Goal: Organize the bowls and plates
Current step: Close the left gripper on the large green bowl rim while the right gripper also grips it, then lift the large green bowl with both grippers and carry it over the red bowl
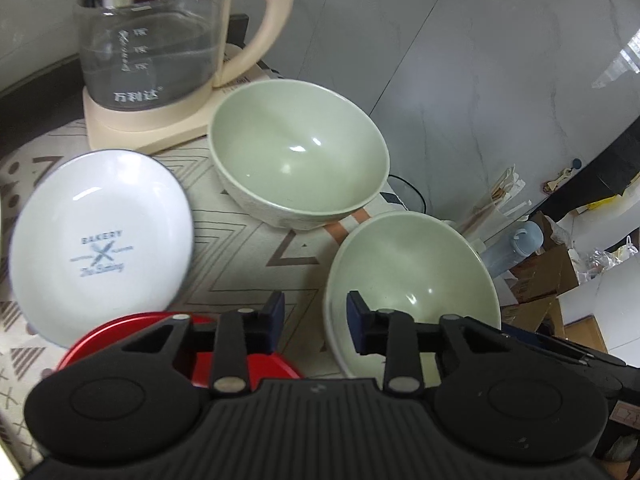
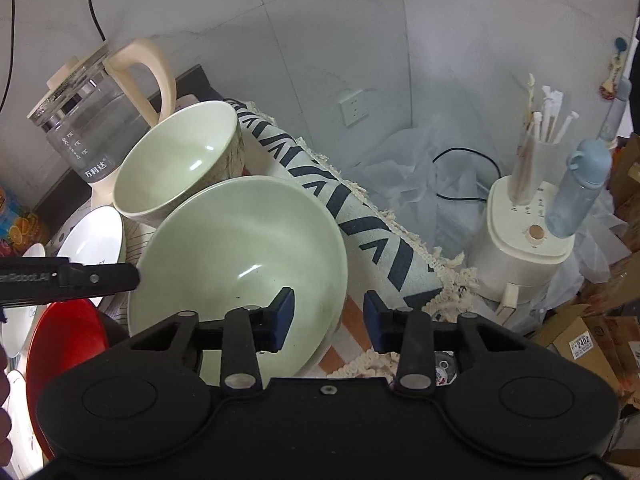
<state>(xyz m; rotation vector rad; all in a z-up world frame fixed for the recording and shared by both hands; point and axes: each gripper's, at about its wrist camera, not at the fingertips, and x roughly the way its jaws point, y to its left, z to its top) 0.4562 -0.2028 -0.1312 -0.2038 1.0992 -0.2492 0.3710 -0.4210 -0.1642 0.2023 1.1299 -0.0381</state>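
Two pale green bowls stand on a patterned cloth. The far bowl [image 1: 300, 152] [image 2: 180, 160] sits beside a kettle. The near bowl [image 1: 412, 280] [image 2: 240, 248] is at the table's right edge. My left gripper [image 1: 316, 314] is open and straddles the near bowl's left rim, one finger inside and one outside. On the opposite side my right gripper [image 2: 329, 310] is open astride its right rim. A white plate [image 1: 100, 244] [image 2: 92, 240] printed BAKERY lies at the left. Part of a red plate [image 1: 120, 336] [image 2: 64, 344] is hidden under the left gripper.
A glass kettle [image 1: 152, 40] [image 2: 88, 128] on a cream base stands at the back left. A rolled patterned mat [image 2: 360, 220] lies along the table's right edge. Beyond it are a white appliance [image 2: 524, 240], a blue bottle [image 2: 580, 188] and cardboard boxes [image 2: 592, 344].
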